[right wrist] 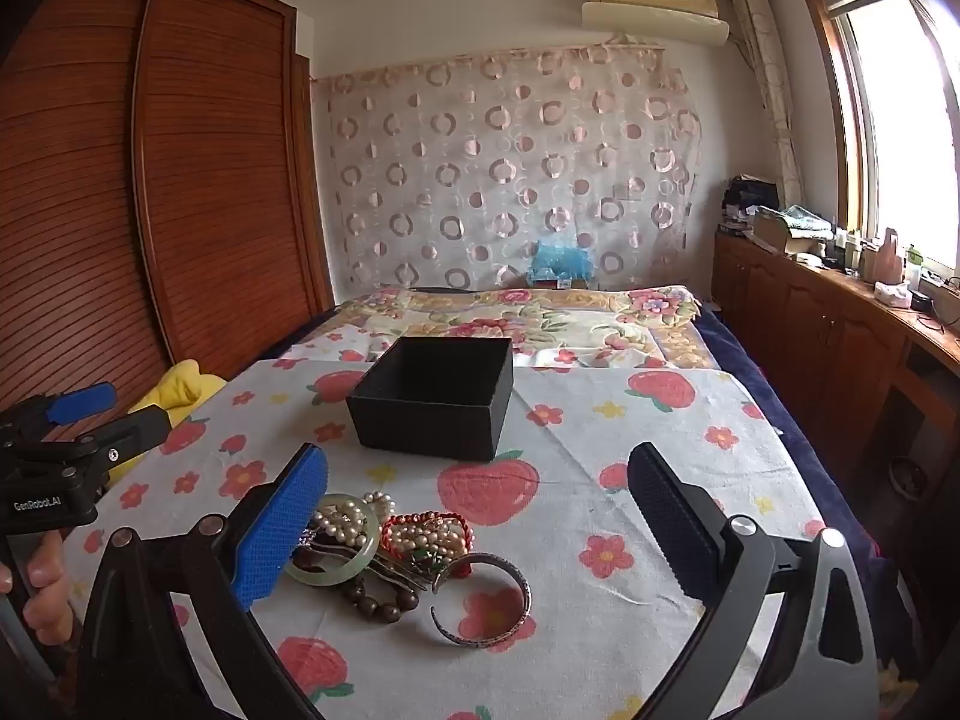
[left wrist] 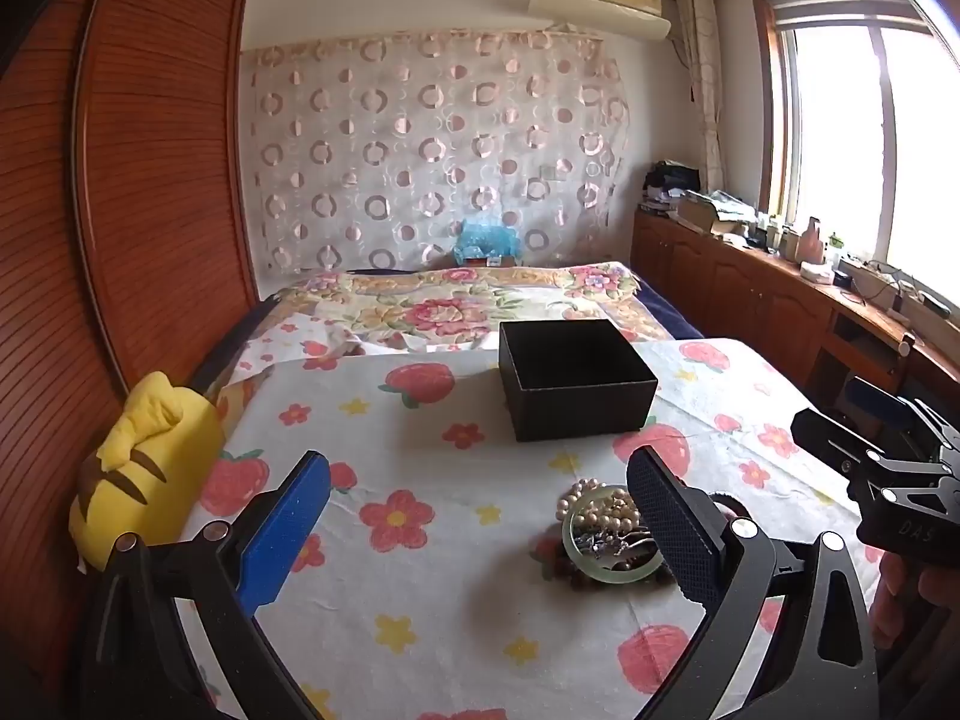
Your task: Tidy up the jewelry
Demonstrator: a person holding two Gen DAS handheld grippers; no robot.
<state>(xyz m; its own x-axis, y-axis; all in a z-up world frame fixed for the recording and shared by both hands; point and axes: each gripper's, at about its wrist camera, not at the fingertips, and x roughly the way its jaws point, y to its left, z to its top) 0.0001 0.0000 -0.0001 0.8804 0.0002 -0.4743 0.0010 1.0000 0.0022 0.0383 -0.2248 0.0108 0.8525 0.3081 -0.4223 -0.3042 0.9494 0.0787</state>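
Nothing looks sorted yet: the jewelry pile [right wrist: 390, 552] lies on the near cloth, the black box [right wrist: 435, 399] beyond looks empty, and left gripper [left wrist: 480, 534] and right gripper [right wrist: 480, 534] gape wide, holding nothing.

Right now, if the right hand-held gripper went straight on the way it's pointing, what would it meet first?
Probably the bare floral cloth, short of the black box. The open right hand-held gripper tilts downward; the jewelry pile lies by its left finger, off-centre. Depth is uncertain.
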